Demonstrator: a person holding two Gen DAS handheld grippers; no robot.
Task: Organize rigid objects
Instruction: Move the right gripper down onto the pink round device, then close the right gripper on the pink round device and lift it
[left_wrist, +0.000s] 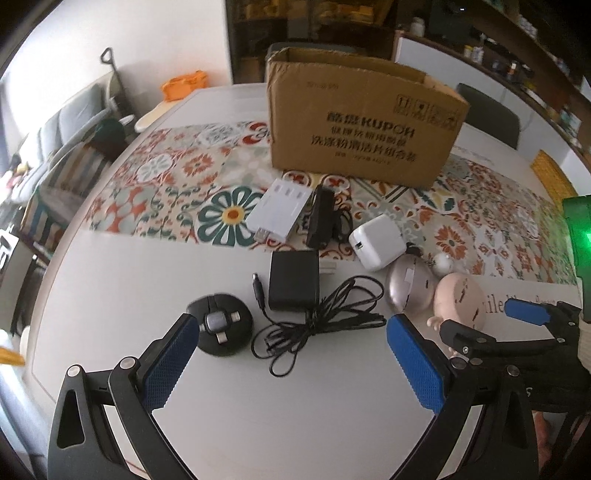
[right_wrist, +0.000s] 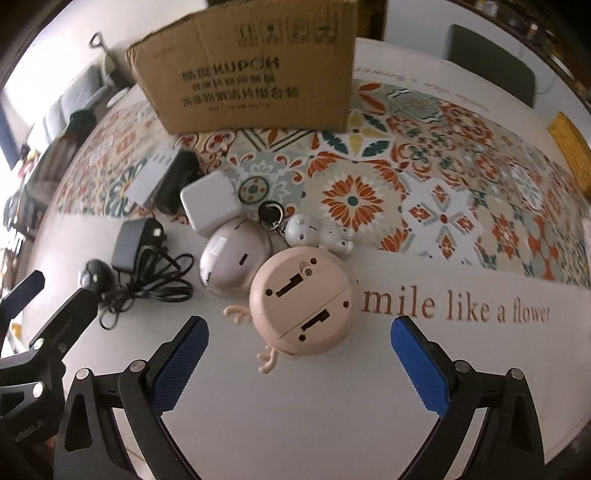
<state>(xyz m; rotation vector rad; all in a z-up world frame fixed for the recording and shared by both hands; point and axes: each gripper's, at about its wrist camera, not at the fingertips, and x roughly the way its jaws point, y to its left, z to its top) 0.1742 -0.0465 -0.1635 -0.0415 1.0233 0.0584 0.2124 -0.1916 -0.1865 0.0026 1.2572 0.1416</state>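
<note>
We hold both grippers, left (left_wrist: 291, 354) and right (right_wrist: 299, 354), wide apart; one box (left_wrist: 364, 122), two black adapters (left_wrist: 294, 280), one doll (right_wrist: 304, 301).

The right tool (right_wrist: 299, 363) hangs spread wide over the white worktop (right_wrist: 295, 424), its blue pads empty. Between and just ahead of them lies a round beige plastic toy (right_wrist: 301, 301) with small antlers, underside up. Touching it behind are a shiny silver egg-shaped case (right_wrist: 231, 264) and a small white figure keychain (right_wrist: 314, 232). A white cube charger (right_wrist: 208, 205) sits further back, near a brown cardboard box (right_wrist: 251, 74) on the floral mat (right_wrist: 424, 192).
</note>
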